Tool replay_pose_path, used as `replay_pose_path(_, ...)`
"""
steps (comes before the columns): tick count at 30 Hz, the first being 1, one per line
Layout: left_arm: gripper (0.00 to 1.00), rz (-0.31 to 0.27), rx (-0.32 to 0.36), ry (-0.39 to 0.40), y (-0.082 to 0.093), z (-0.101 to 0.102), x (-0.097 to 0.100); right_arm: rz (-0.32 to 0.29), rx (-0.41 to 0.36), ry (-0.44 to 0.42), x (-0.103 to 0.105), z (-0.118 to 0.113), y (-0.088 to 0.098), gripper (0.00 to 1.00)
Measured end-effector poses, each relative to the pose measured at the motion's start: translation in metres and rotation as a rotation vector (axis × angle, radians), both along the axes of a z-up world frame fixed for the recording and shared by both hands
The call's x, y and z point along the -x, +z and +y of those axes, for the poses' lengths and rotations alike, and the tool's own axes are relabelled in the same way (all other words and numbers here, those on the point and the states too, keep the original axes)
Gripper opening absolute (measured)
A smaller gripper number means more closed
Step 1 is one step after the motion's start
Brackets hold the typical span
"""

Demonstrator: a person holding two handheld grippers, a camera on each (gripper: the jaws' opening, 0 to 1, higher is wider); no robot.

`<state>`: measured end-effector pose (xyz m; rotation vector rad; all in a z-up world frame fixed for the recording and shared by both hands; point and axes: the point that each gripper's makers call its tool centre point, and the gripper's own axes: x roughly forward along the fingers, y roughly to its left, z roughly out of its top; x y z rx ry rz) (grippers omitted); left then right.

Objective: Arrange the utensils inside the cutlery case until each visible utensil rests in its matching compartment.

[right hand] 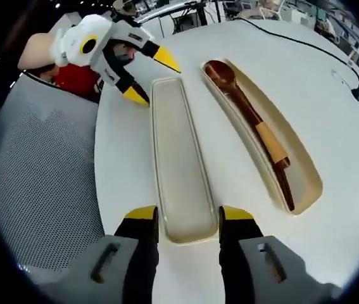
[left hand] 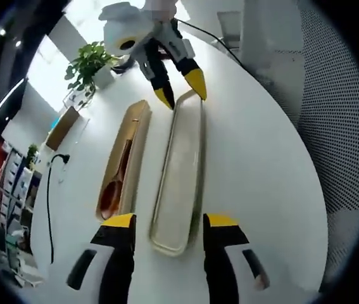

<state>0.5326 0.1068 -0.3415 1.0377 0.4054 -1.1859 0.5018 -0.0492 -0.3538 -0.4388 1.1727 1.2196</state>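
Observation:
Two long beige case halves lie side by side on a white round table (left hand: pixel 249 158) (right hand: pixel 350 152). One half (left hand: pixel 142 117) (right hand: pixel 307 185) holds a dark wooden spoon (left hand: pixel 111 192) (right hand: pixel 242 104) with a pale band on its handle. The other half (left hand: pixel 179 171) (right hand: pixel 176 158) is an empty tray. My left gripper (left hand: pixel 170 223) (right hand: pixel 151 77) is open, its jaws straddling one end of the empty tray. My right gripper (right hand: pixel 189 215) (left hand: pixel 181 90) is open at the opposite end, one jaw on each side of the tray's corner. Neither gripper holds anything.
A black cable (left hand: pixel 48 202) (right hand: pixel 306 44) runs across the table beyond the spoon half. A potted plant (left hand: pixel 87 63) stands at the table's edge. A grey mesh chair (left hand: pixel 337 126) (right hand: pixel 40 164) is beside the table on the tray side. A person in red (right hand: pixel 78 79) is behind the left gripper.

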Motion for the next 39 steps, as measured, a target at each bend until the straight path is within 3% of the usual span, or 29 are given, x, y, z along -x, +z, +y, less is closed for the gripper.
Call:
replay_pose_path(2, 0.39, 0.003, -0.011, -0.015, -0.001, 0.000, 0.001, 0.028, -0.016, -0.024, 0.001, -0.001, 0.001, 0.35)
replay_pose_path(5, 0.30, -0.012, -0.068, -0.041, -0.004, 0.005, 0.000, 0.118, -0.052, -0.049, 0.011, 0.002, 0.003, 0.35)
replay_pose_path(7, 0.27, 0.011, -0.050, -0.035, -0.004, 0.003, 0.001, 0.151, -0.031, -0.069, 0.015, -0.003, 0.004, 0.35)
replay_pose_path(9, 0.18, 0.009, -0.066, -0.061, -0.006, 0.004, 0.003, 0.194, -0.034, -0.092, 0.020, -0.001, 0.002, 0.35)
replay_pose_path(11, 0.16, 0.006, -0.101, -0.089, -0.011, 0.006, 0.007, 0.250, -0.039, -0.107, 0.027, -0.002, 0.002, 0.35)
replay_pose_path(20, 0.10, -0.007, -0.114, -0.129, -0.006, 0.003, 0.006, 0.264, -0.072, -0.103, 0.028, 0.002, 0.008, 0.36)
replay_pose_path(22, 0.08, -0.007, -0.110, -0.122, -0.004, 0.002, 0.006, 0.207, -0.101, -0.061, 0.026, 0.006, 0.009, 0.35)
replay_pose_path(25, 0.06, -0.006, -0.119, -0.132, -0.004, 0.001, 0.006, 0.174, -0.088, -0.054, 0.027, 0.011, 0.010, 0.36)
replay_pose_path(27, 0.06, -0.013, -0.123, -0.142, -0.004, 0.000, 0.007, 0.072, -0.063, 0.021, 0.020, 0.010, 0.010, 0.34)
replay_pose_path(29, 0.05, -0.006, -0.117, -0.138, -0.003, -0.001, 0.008, 0.023, -0.048, 0.069, 0.018, 0.014, 0.012, 0.27)
replay_pose_path(32, 0.05, 0.015, -0.108, -0.121, -0.002, -0.003, 0.009, -0.044, -0.044, 0.089, 0.012, 0.020, 0.019, 0.26)
replay_pose_path(34, 0.05, 0.029, -0.103, -0.112, -0.002, -0.002, 0.010, -0.160, -0.002, 0.119, 0.000, 0.019, 0.020, 0.25)
replay_pose_path(37, 0.05, 0.081, -0.072, -0.080, 0.001, -0.003, 0.013, -0.224, 0.000, 0.155, -0.001, 0.021, 0.022, 0.19)
replay_pose_path(39, 0.05, 0.100, -0.061, -0.065, 0.002, -0.002, 0.014, -0.257, 0.048, 0.197, -0.001, 0.014, 0.019, 0.17)
